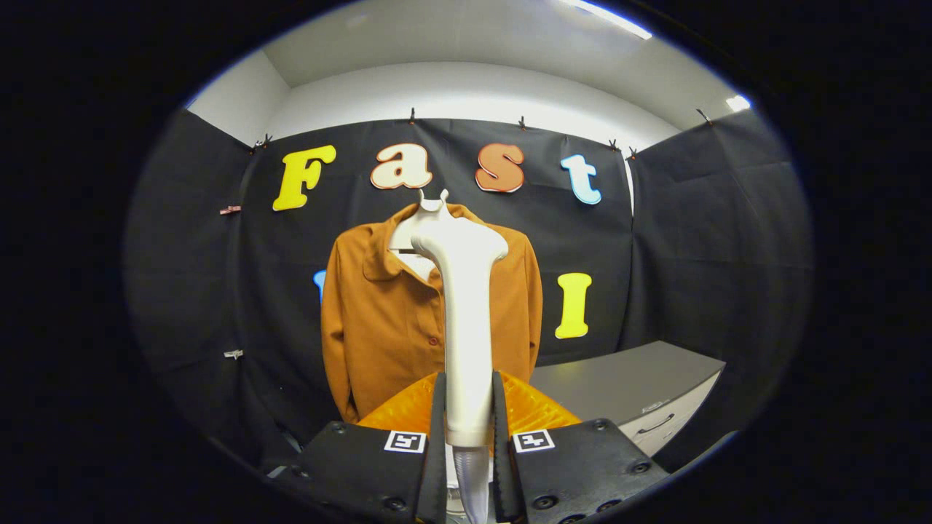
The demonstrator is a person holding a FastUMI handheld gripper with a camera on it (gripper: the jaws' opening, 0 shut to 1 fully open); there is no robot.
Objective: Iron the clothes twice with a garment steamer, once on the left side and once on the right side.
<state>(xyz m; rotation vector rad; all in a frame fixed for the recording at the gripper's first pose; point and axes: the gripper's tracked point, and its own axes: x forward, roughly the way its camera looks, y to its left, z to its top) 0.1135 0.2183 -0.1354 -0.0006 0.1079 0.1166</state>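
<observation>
Open room is lying to either side of the rust-orange buttoned shirt hanging against the black cloth wall; a grey cabinet is standing beside it. The gripper jaws are clamping the white plastic garment steamer upright, its head rising before the shirt's collar.

We record black cloth hung as the booth's walls on three sides, pinned along its top edge by small clips. Two further clips sit on the left panel, one above the other. Above the cloth we see plain white wall and a white ceiling. A long ceiling light glows overhead, with a smaller bright patch to its right. A grey cabinet with a drawer handle stands by the right-hand cloth panel.
</observation>
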